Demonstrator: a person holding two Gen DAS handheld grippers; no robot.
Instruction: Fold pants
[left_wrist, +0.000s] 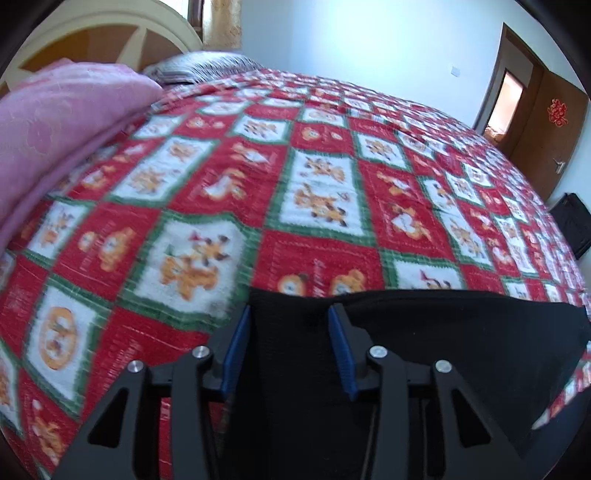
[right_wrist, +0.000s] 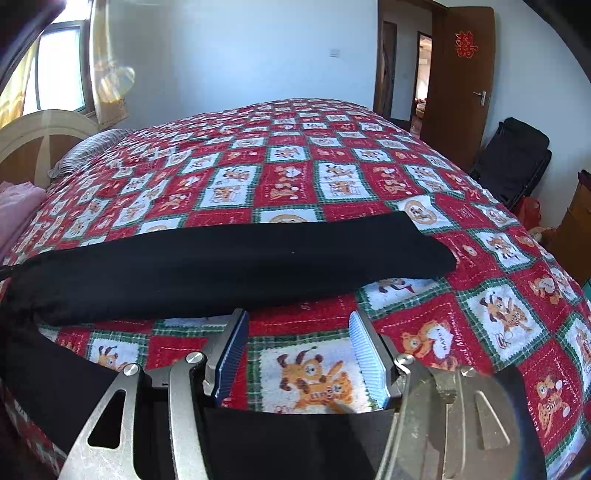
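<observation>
- Left wrist view: black pants (left_wrist: 424, 350) spread on bed (left_wrist: 184, 184), edge lying between half-open left tool (left_wrist: 290, 314) pads, not yet pinched; risks catching one layer only.
- Right tool (right_wrist: 299, 321) half-open over bedspread (right_wrist: 480, 314), pants just behind tips; risks pinching bedspread too.

Left tongs (left_wrist: 290, 314) angle down and forward, blue pads (left_wrist: 236, 350) parted to a middling gap with black cloth lying between them, and neither pad can be seen pressing on it. Right tongs (right_wrist: 299, 321) tilt down at much the same slant, the two ribbed pads (right_wrist: 364, 350) standing wider apart, one dark blue and the other washed pale by the light, with nothing caught at the tips. Both sets show their linkage arms and silver pivot bolts spread symmetrically at the bottom of each wrist view, black on the left, bare metal on the right.
</observation>
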